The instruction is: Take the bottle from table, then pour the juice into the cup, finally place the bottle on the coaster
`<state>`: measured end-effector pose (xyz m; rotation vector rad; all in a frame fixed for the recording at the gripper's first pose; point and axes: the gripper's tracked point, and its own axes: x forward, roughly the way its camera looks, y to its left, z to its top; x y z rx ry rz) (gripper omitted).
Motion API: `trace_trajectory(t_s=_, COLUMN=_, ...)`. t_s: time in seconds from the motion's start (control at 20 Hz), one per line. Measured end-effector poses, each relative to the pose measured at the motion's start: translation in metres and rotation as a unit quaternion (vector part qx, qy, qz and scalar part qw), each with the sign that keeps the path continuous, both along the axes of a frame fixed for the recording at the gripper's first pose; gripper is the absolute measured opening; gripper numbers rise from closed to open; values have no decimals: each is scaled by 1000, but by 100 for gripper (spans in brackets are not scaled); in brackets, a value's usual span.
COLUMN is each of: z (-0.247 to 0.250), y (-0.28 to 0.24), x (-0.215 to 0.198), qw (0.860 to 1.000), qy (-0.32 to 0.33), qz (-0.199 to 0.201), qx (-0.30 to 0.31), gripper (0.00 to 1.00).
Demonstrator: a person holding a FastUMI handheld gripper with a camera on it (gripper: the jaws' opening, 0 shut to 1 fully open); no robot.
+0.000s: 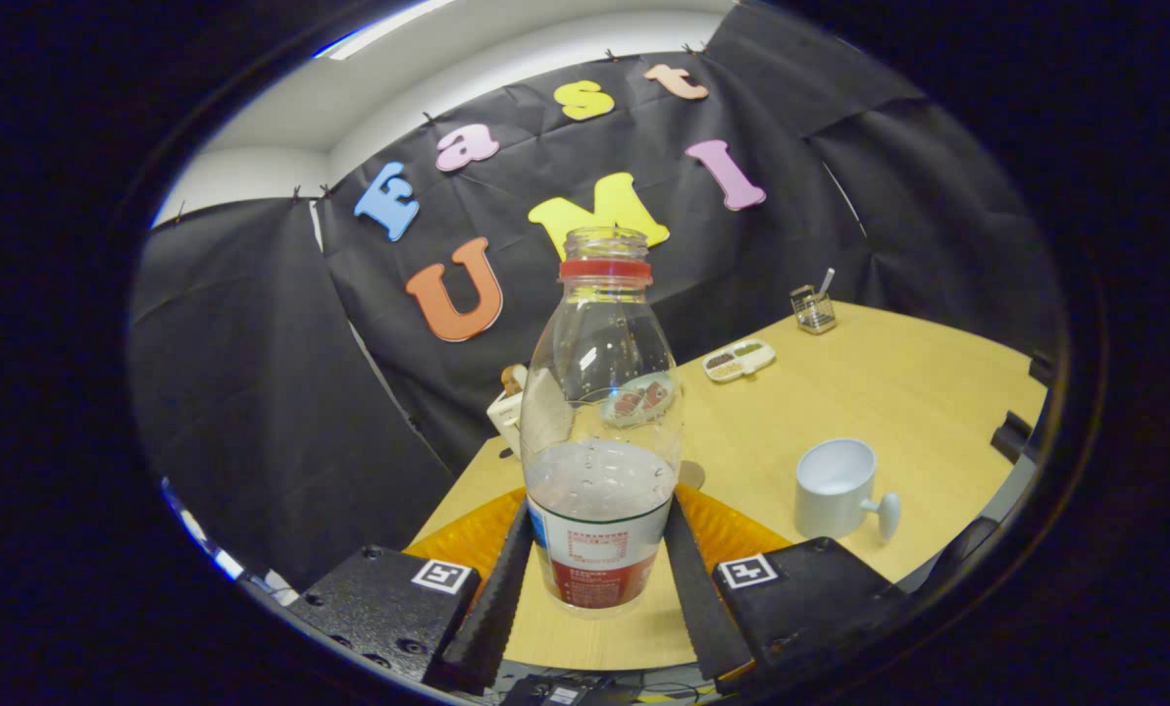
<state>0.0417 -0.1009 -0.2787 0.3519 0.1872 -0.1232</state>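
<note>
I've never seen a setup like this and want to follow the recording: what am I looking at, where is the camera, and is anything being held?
There is no robot arm here: a person carries a handheld gripper, and the camera rides on it, looking forward along its two fingers. The wide lens bends the picture. Between the fingers stands a clear bottle, cap off, partly filled with liquid; both fingers press on its lower sides, so it is gripped. An orange coaster shows behind its base. On the wooden table, beside the bottle, stands a white cup with its handle toward the camera. Farther back lie a small divided dish and a wire basket. Black cloth forms the booth's wall.
</note>
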Motion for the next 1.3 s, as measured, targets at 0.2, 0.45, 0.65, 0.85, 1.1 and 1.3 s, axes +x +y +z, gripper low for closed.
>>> trace_trajectory(t_s=0.2, z=20, y=-2, x=-5, qw=996, qy=-26, qz=-20, qx=-80, gripper=77)
trace_trajectory(t_s=0.45, z=29, y=7, x=9, qw=985, qy=-42, qz=-16, qx=-165, gripper=77)
trace_trajectory(t_s=0.65, z=28, y=0, x=51, qw=978, qy=-32, qz=-31, qx=-202, gripper=77)
trace_trajectory(t_s=0.85, z=25, y=-9, x=92, qw=976, qy=-18, qz=-41, qx=-215, gripper=77)
trace_trajectory(t_s=1.1, z=7, y=-37, x=152, qw=971, qy=4, qz=-54, qx=-232, gripper=77)
trace_trajectory(t_s=1.3, z=-10, y=-65, x=181, qw=975, qy=9, qz=-71, qx=-210, gripper=78)
